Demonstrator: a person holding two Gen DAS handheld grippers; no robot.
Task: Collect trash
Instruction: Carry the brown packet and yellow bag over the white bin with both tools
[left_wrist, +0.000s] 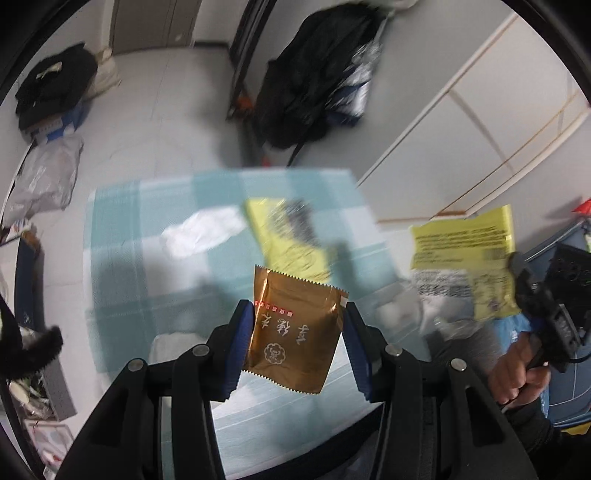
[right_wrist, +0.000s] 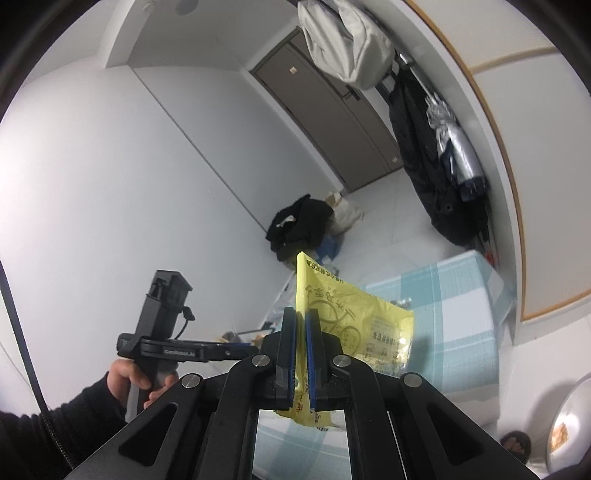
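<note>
Presently: left tongs (left_wrist: 293, 345) pinching gold foil sachet (left_wrist: 295, 332), lifted above teal-checked tabletop (left_wrist: 155, 295). Right tongs (right_wrist: 300, 354) pressed together on yellow printed plastic bag (right_wrist: 354, 317), held aloft. Remaining: white crumpled tissue (left_wrist: 203, 236), yellow wrapper (left_wrist: 288, 240) on tabletop. Sachet not yet bagged.

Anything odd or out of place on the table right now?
Litter remains on the checked cloth: a crumpled white tissue and a yellow wrapper. Nothing looks spilled or broken.
</note>
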